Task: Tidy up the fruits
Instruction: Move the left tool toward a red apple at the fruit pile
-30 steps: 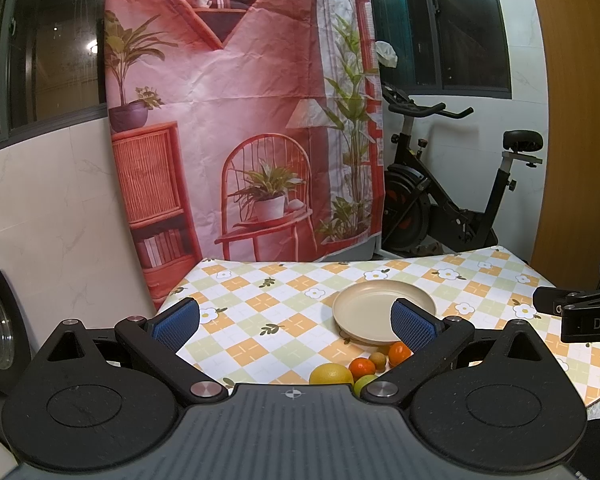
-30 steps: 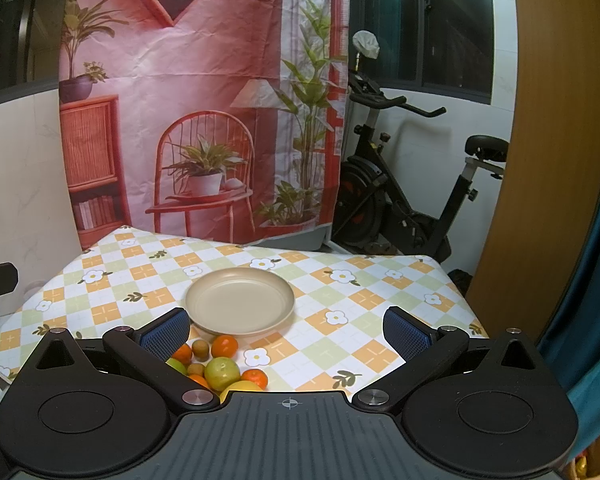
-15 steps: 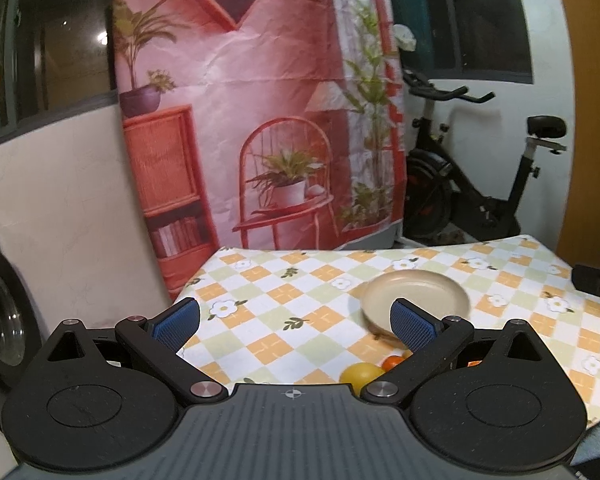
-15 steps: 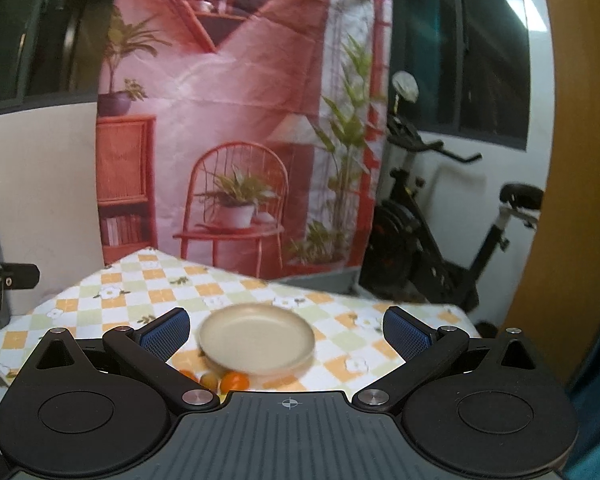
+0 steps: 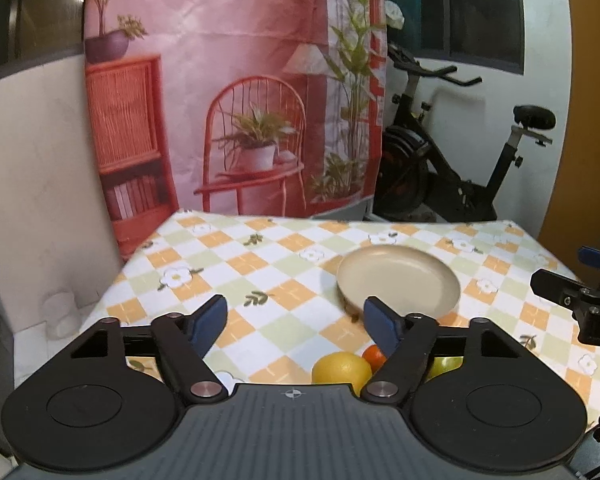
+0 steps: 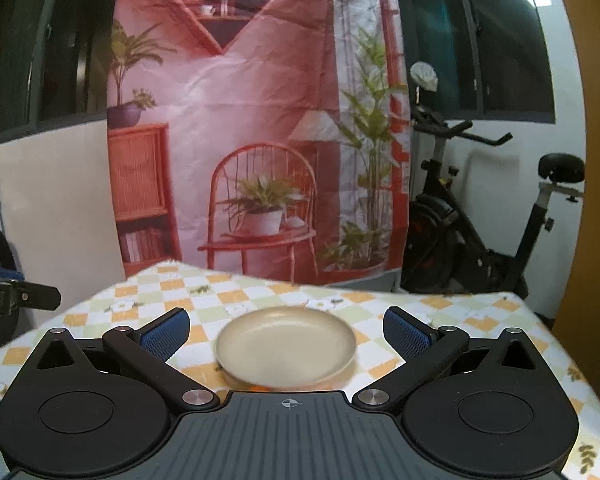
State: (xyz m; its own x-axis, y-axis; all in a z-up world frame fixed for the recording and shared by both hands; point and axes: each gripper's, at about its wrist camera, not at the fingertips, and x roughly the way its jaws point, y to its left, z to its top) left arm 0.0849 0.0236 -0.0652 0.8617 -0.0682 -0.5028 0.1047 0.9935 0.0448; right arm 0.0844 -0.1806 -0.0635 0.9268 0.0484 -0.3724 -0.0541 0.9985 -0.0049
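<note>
Yellow lemon (image 5: 341, 367), orange fruit (image 5: 374, 354) and green fruit (image 5: 444, 365) lay by the table's (image 5: 260, 264) near edge, just below the left gripper (image 5: 296, 322) | beige plate (image 6: 286, 346) sat mid-table beyond, empty | left gripper spread wide, grasping nothing | right gripper (image 6: 286, 334) likewise spread, framing the plate | checkered cloth bare toward far edge.

It was a room in a home. A table with a checked floral tablecloth (image 5: 260, 264) stood before a printed backdrop (image 5: 236, 80) of a chair and plants. Right of the backdrop stood an exercise bike (image 5: 452, 168), with dark windows (image 6: 500, 40) above the bike.
</note>
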